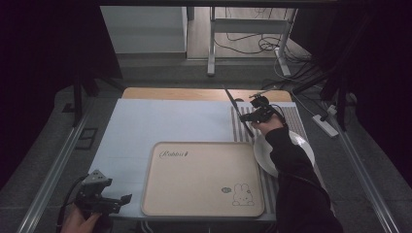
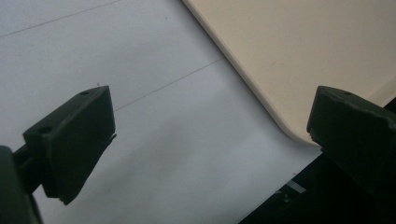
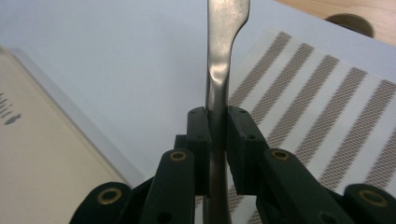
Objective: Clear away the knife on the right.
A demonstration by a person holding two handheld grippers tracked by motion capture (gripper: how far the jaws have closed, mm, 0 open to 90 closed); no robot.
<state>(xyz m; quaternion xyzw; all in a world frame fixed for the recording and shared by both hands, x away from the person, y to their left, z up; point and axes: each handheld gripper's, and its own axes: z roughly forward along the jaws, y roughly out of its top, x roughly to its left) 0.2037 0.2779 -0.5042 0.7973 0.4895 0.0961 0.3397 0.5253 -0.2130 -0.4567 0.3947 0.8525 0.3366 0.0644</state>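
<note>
A metal utensil (image 1: 233, 103) slants over the left edge of the striped placemat (image 1: 293, 121); its flat handle (image 3: 224, 46) runs up between the jaws of my right gripper (image 3: 218, 116), which is shut on it. Which kind of utensil it is cannot be told. That gripper (image 1: 246, 118) hovers at the back right, just beyond a white plate (image 1: 265, 151). A beige tray (image 1: 204, 179) with a rabbit drawing lies at the front centre. My left gripper (image 1: 125, 198) rests at the front left corner, open, with nothing between its jaws (image 2: 210, 126), next to the tray corner (image 2: 280, 56).
A pale blue mat (image 1: 160, 121) covers most of the table, with a strip of bare wood (image 1: 184, 93) along the far edge. The person's dark sleeve (image 1: 296, 184) lies over the plate and placemat. Metal rails flank the table; cables and a desk frame stand beyond.
</note>
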